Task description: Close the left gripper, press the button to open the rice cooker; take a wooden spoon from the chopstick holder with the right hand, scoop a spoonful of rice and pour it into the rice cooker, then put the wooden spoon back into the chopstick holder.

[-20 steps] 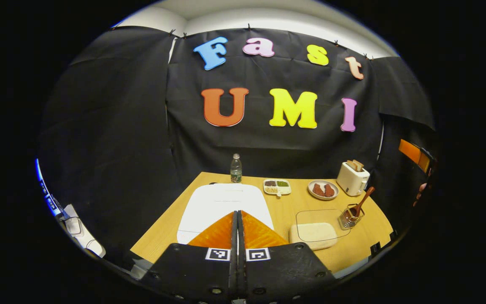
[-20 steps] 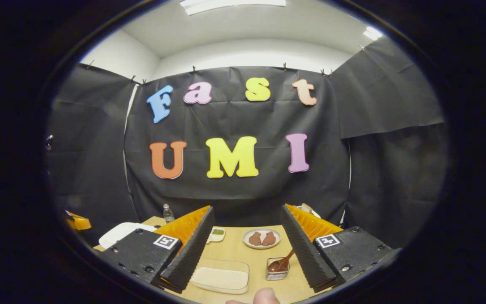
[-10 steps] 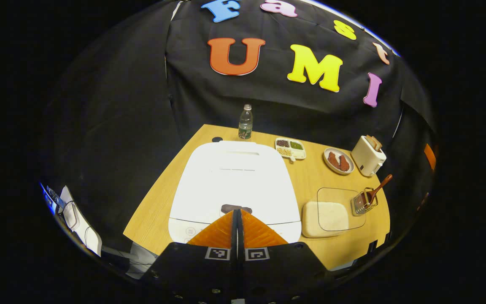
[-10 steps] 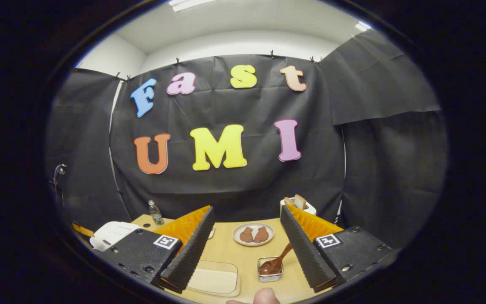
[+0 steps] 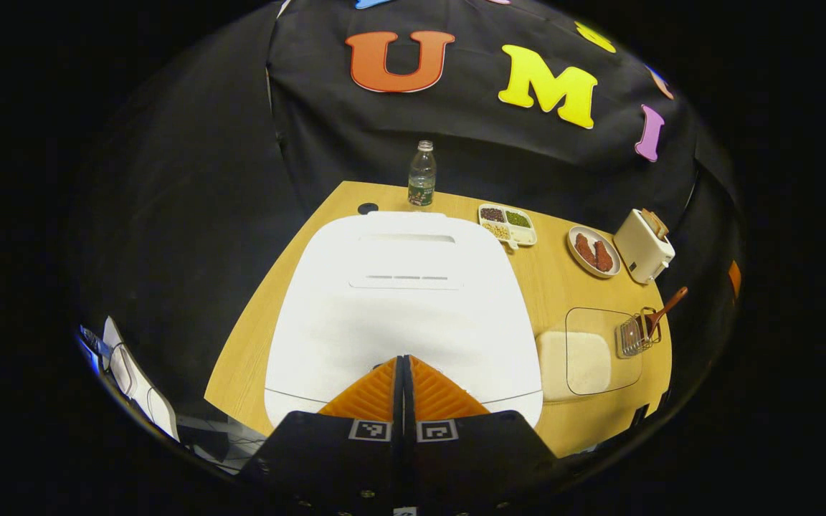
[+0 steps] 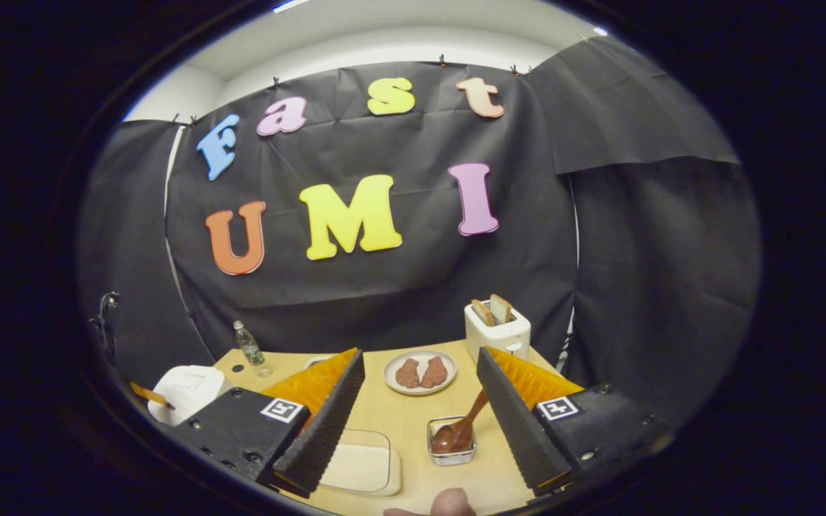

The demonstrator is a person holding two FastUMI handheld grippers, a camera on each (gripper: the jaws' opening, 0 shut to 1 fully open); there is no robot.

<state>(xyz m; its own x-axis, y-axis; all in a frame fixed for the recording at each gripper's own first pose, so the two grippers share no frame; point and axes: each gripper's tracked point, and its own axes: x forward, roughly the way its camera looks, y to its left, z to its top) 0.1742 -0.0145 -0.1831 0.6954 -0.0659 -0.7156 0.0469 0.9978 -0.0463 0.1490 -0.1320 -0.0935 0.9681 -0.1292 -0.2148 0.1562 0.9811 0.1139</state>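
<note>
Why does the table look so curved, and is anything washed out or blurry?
Left gripper view: the fisheye lens bends the table edge, and the white rice cooker lid is overexposed, nearly featureless. Right gripper view: sharp, evenly lit; the toaster is crisp.

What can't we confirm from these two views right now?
- Open button on the rice cooker: left gripper view, hidden under the shut left gripper; contact can't be judged.
- Wooden spoon handle top: right gripper view, behind the right gripper's finger.
- Rice container near edge: cut off by the other finger.
</note>
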